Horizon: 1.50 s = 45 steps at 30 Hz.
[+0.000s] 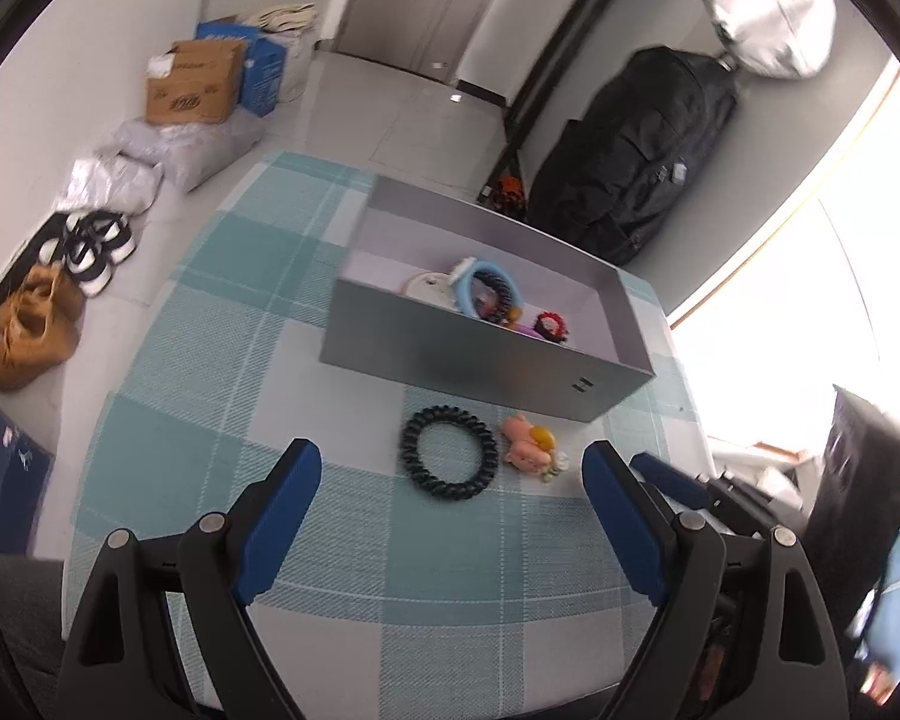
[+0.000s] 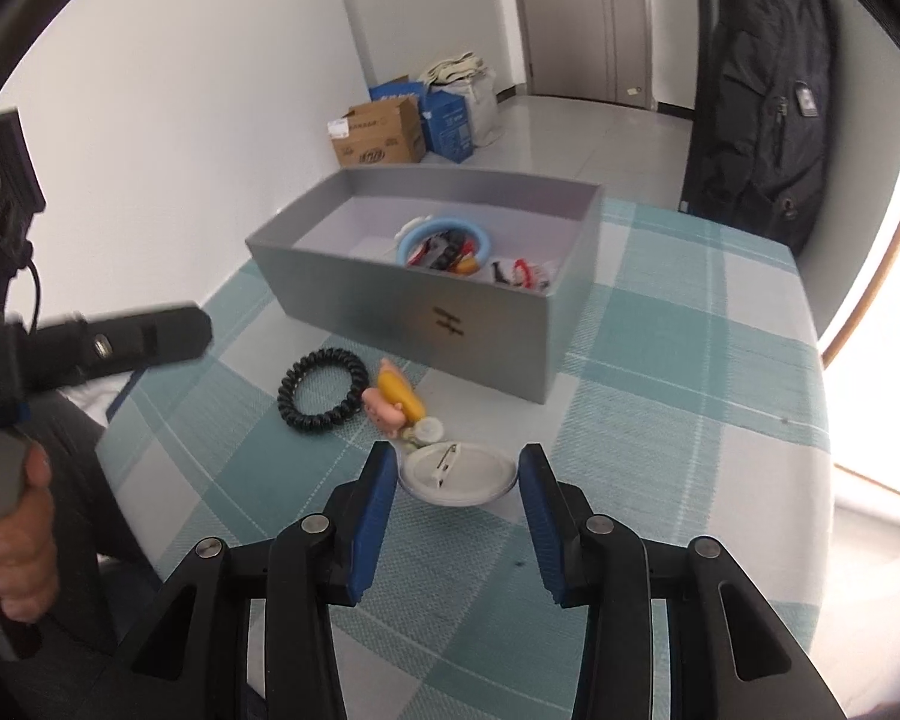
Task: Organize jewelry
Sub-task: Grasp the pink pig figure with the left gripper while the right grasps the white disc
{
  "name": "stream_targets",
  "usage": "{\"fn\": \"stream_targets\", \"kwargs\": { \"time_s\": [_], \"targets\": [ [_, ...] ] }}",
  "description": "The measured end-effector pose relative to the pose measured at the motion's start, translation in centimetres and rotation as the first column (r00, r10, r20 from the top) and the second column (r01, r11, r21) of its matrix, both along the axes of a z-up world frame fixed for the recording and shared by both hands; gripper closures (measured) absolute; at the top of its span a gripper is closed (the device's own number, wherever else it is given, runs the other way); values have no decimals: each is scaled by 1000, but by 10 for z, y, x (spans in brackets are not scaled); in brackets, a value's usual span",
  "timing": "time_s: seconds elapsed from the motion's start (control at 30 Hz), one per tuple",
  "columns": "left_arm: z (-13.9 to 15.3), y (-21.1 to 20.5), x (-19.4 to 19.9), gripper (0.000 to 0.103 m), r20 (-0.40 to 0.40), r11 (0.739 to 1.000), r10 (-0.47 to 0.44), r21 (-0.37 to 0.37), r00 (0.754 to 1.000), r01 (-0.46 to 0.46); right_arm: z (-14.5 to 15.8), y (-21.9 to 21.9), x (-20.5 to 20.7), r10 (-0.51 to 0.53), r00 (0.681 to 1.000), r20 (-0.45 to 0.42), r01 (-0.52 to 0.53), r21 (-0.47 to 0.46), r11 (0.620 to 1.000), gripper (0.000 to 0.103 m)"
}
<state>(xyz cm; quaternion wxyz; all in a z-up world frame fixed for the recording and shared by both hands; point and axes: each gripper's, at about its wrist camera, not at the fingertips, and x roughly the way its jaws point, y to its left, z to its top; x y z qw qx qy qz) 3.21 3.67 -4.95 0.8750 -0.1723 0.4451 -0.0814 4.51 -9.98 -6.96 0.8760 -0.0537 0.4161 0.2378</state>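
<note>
A grey box point(image 1: 480, 360) point(image 2: 414, 306) stands on the checked cloth and holds a blue ring point(image 1: 483, 288) point(image 2: 444, 234) and several small accessories. In front of it lie a black coil hair tie point(image 1: 449, 452) point(image 2: 321, 387) and a pink and orange toy clip point(image 1: 531, 441) point(image 2: 393, 399). My left gripper point(image 1: 450, 474) is open, its fingers either side of the hair tie, a little short of it. My right gripper point(image 2: 457, 474) has its fingers against both edges of a white round pin badge point(image 2: 457, 474) that lies back side up.
The table with the teal checked cloth point(image 1: 210, 360) point(image 2: 690, 360) ends near the box. On the floor are cardboard boxes point(image 1: 195, 81) point(image 2: 378, 135), bags and shoes point(image 1: 93, 246). A black backpack point(image 1: 636, 150) point(image 2: 762, 84) stands by the wall.
</note>
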Motion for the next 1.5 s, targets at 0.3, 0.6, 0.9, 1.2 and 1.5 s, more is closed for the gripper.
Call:
{"fn": "stream_targets", "kwargs": {
  "time_s": [0.3,0.6,0.9,1.2,1.5],
  "targets": [
    [-6,-41,9,17,-10,977,-113,180,994,113,17,-35,8,-86,996,-3,86,91,992,63],
    [-16,-73,18,37,-52,935,-190,295,980,197,30,-60,3,-156,987,32,151,121,981,62],
    [-27,-83,21,59,-79,903,-205,368,976,220,32,-69,4,-175,984,16,171,146,974,62],
    [-23,-90,20,73,-52,886,-231,401,971,233,30,-66,4,-161,987,16,157,147,977,62],
    [-20,-85,24,84,-39,914,-244,324,969,243,29,-64,5,-159,987,11,155,145,977,62]
  ]
}}
